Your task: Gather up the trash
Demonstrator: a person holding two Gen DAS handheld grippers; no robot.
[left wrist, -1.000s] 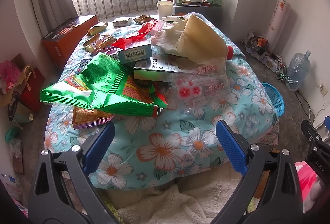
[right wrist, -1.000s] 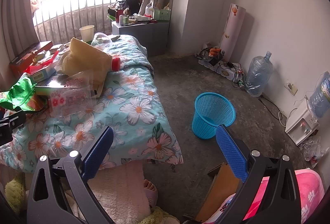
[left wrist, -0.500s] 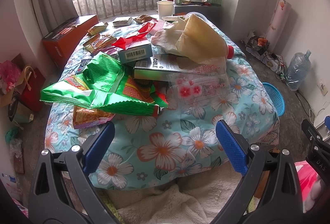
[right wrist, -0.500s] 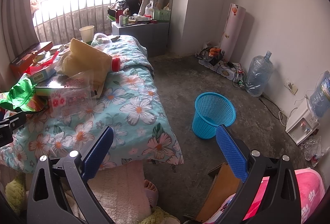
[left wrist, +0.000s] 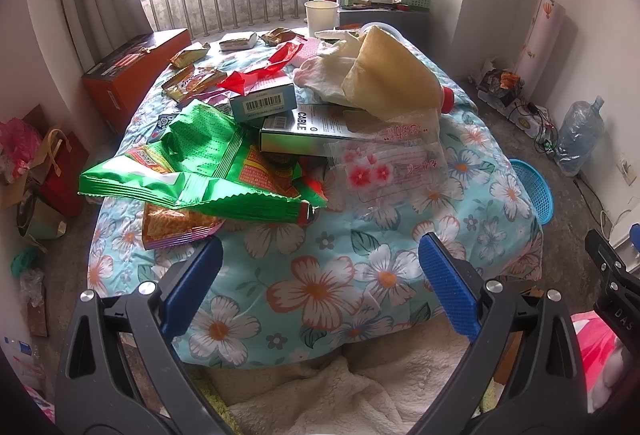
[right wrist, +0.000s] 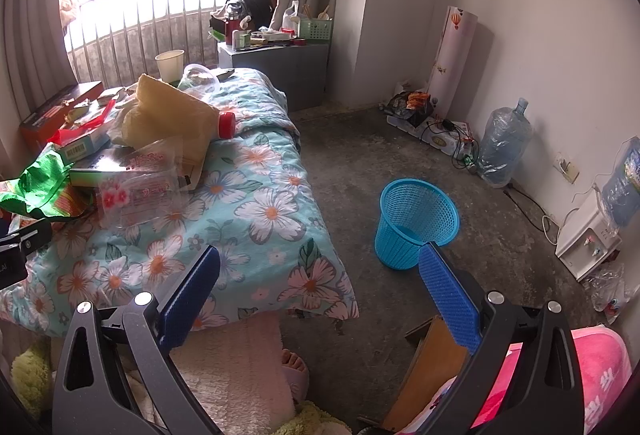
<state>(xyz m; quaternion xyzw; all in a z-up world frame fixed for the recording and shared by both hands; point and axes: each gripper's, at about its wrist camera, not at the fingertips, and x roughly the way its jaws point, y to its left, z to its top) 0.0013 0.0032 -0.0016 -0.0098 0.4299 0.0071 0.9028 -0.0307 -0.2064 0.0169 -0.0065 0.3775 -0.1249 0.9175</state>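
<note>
The left gripper (left wrist: pixel 318 269) is spread wide and holds nothing, poised over the near edge of the quilt (left wrist: pixel 320 287), its blue pads (left wrist: pixel 446 285) clear of the fabric. Just beyond it, toward the quilt's near left corner, lies the green bag (left wrist: pixel 192 171) on top of an orange wrapper (left wrist: pixel 176 227). Beside that, toward the middle, a clear bag (left wrist: pixel 396 171) with red flowers overlaps the cable box (left wrist: pixel 308 133). Farther in sit a barcode box (left wrist: pixel 262 105), a yellow cloth (left wrist: pixel 384 75) and a red wrapper (left wrist: pixel 260 71); small packets (left wrist: pixel 192 79) lie near the far left edge, and a cup (left wrist: pixel 321 17) stands at the far edge.

The right gripper (right wrist: pixel 318 273) is also wide and empty, held past the quilt's near right corner over the floor (right wrist: pixel 360 163). The blue basket (right wrist: pixel 416 221) stands upright on the floor, well apart from the quilt (right wrist: pixel 256 203).
</note>
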